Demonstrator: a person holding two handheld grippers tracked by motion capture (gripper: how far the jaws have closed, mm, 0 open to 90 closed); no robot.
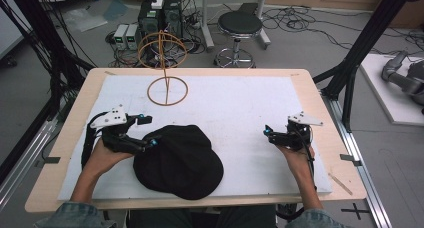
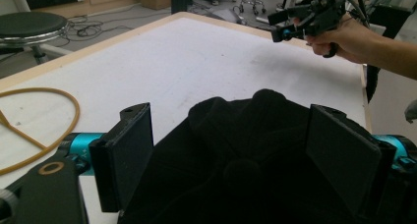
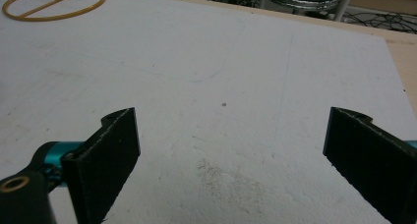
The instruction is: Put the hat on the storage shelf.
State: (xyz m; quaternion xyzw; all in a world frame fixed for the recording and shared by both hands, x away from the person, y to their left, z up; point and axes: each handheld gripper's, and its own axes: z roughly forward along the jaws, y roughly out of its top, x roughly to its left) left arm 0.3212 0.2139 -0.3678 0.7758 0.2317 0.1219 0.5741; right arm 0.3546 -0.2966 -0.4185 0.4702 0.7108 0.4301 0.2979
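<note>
Near table front, cap [image 1: 178, 160] brim points front-right.

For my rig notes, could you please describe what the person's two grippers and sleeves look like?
Both the left gripper and the right gripper are black, each with two flat, rectangular black jaws on teal mounts. Each carries a grey three-cornered plate on top and trails a black cable. The person wears blue denim sleeves, pushed up so the forearms are bare.

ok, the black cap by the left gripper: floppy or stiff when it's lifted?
Probably floppy: the black cap looks like soft fabric, its crown creased and slumped between the left gripper's open jaws. Likely light, so it should drag rather than roll. The brim may hold shape better; can't tell.
</note>
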